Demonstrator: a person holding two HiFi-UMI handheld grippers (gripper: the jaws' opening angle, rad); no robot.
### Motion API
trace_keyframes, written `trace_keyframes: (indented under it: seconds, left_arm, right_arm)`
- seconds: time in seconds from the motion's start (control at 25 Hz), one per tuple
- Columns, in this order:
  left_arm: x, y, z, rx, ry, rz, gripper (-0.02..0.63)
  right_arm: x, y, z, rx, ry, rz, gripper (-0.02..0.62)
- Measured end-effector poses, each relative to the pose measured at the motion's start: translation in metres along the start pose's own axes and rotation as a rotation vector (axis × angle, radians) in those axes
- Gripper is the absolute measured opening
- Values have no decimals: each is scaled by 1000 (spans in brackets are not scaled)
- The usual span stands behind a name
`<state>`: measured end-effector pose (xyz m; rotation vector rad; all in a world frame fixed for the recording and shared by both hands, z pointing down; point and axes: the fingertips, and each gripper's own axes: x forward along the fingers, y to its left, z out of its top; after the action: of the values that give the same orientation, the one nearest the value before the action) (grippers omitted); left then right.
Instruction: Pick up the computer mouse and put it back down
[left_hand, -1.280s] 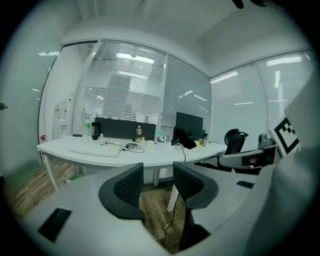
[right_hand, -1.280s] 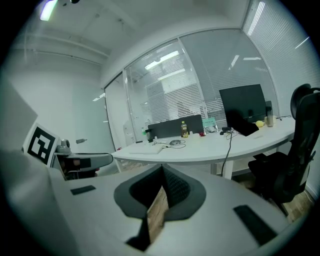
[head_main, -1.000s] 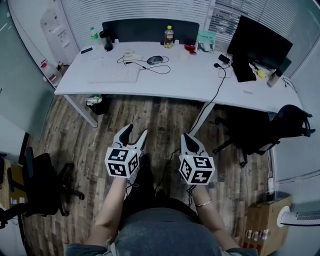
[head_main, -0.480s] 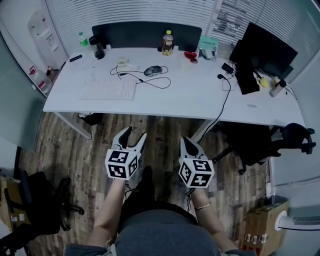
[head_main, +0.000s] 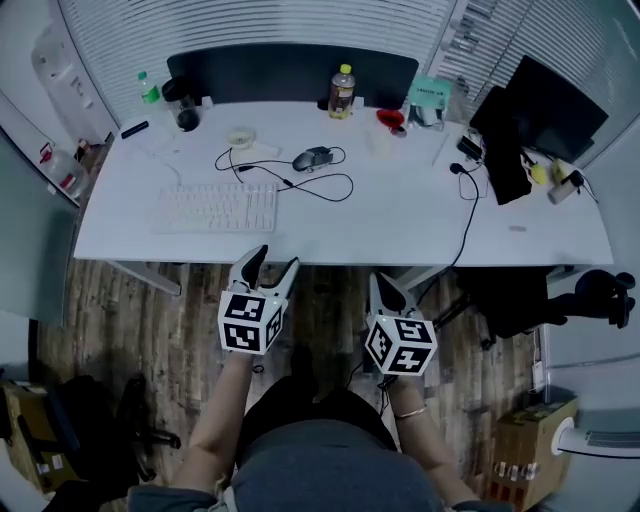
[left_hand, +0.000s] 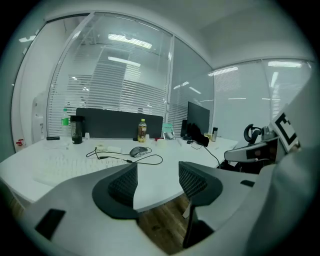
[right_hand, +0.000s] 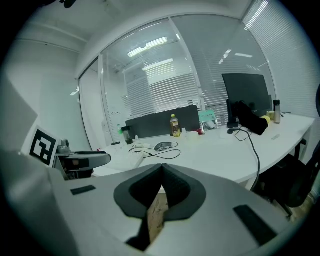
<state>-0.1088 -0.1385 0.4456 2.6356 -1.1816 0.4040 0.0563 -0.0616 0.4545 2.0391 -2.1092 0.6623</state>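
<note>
The dark grey computer mouse (head_main: 314, 157) lies on the white desk (head_main: 400, 215), its black cable looping to the left and front of it. It also shows far off in the left gripper view as the mouse (left_hand: 139, 151) and in the right gripper view as the mouse (right_hand: 163, 146). My left gripper (head_main: 272, 262) hovers at the desk's front edge, jaws open and empty; the left gripper (left_hand: 157, 172) points toward the mouse. My right gripper (head_main: 379, 282) hangs beside it over the floor, just short of the desk edge. The right gripper (right_hand: 161, 167) is shut on nothing.
A white keyboard (head_main: 215, 207) lies left of the mouse. A yellow-capped bottle (head_main: 342, 92), a red bowl (head_main: 390, 118), a black mug (head_main: 185, 112) and a green bottle (head_main: 150, 88) line the back. A monitor (head_main: 555, 100) stands at the right; a black chair (head_main: 590, 295) sits below it.
Both grippers have advanced over the wood floor to the desk's front edge. The desk and mouse now look nearer. Left jaws stay open, right jaws stay shut.
</note>
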Motion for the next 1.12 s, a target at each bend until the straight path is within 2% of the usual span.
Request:
trace_keyframes:
  seconds: [0.44, 0.76, 1.12]
  left_arm:
    - [34, 26, 20, 11, -3, 0, 247]
    - [51, 35, 32, 45, 3, -3, 250]
    - [99, 56, 46, 57, 22, 10, 250]
  right_arm:
    - [20, -18, 28, 34, -36, -49, 6]
    - [38, -23, 34, 66, -43, -43, 6]
    - [82, -39, 63, 54, -57, -16, 5]
